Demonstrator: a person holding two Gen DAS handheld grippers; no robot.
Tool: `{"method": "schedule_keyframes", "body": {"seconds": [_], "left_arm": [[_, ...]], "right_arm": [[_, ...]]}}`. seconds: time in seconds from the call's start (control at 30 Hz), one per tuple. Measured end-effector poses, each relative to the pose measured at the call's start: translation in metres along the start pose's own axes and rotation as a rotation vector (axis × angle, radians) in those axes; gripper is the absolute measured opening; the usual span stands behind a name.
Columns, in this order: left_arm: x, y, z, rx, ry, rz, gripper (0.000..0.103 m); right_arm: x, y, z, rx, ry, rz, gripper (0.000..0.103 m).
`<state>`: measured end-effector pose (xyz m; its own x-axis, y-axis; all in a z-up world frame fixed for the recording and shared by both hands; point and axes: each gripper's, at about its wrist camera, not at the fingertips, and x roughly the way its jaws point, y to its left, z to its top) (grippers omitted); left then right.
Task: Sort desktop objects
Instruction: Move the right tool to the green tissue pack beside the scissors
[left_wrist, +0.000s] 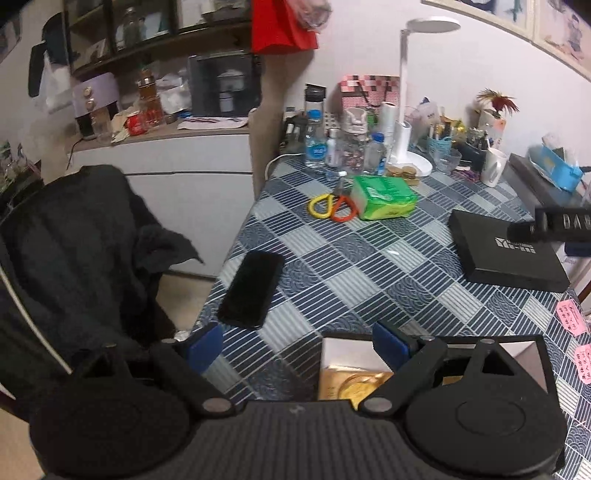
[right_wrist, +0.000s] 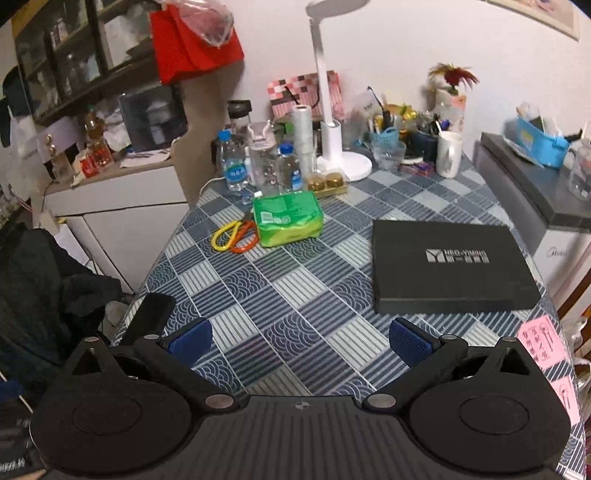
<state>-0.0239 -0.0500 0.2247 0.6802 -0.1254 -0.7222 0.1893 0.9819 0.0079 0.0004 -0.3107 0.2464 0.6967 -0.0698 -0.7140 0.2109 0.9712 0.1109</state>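
On the blue checked tablecloth (left_wrist: 351, 258) lie a black phone (left_wrist: 251, 288) at the near left edge, yellow-and-orange scissors (left_wrist: 332, 208), a green tissue pack (left_wrist: 384, 195) and a flat black box (left_wrist: 506, 251). My left gripper (left_wrist: 295, 349) is open just this side of the phone, with a gold-and-white box (left_wrist: 351, 373) under its right finger. My right gripper (right_wrist: 299, 341) is open and empty above the near table. In the right wrist view I see the phone (right_wrist: 147, 317), scissors (right_wrist: 234, 236), tissue pack (right_wrist: 288, 218) and black box (right_wrist: 447, 266).
Bottles (right_wrist: 232, 162), a white desk lamp (right_wrist: 332, 147), a white mug (right_wrist: 448, 153), pen holders and a glass bowl crowd the table's back. Pink notes (right_wrist: 539, 343) lie at the right edge. A chair with dark clothes (left_wrist: 74, 251) stands to the left. A grey cabinet (right_wrist: 535, 184) stands at right.
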Motion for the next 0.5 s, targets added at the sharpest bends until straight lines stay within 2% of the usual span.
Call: {"method": "schedule_keyframes", "body": {"seconds": [0.5], "left_arm": [[0.009,0.043,-0.020,-0.034,0.025,-0.018,0.103]], "right_arm": [[0.057,0.041,0.066,-0.070,0.044,-0.054,0.103]]}}
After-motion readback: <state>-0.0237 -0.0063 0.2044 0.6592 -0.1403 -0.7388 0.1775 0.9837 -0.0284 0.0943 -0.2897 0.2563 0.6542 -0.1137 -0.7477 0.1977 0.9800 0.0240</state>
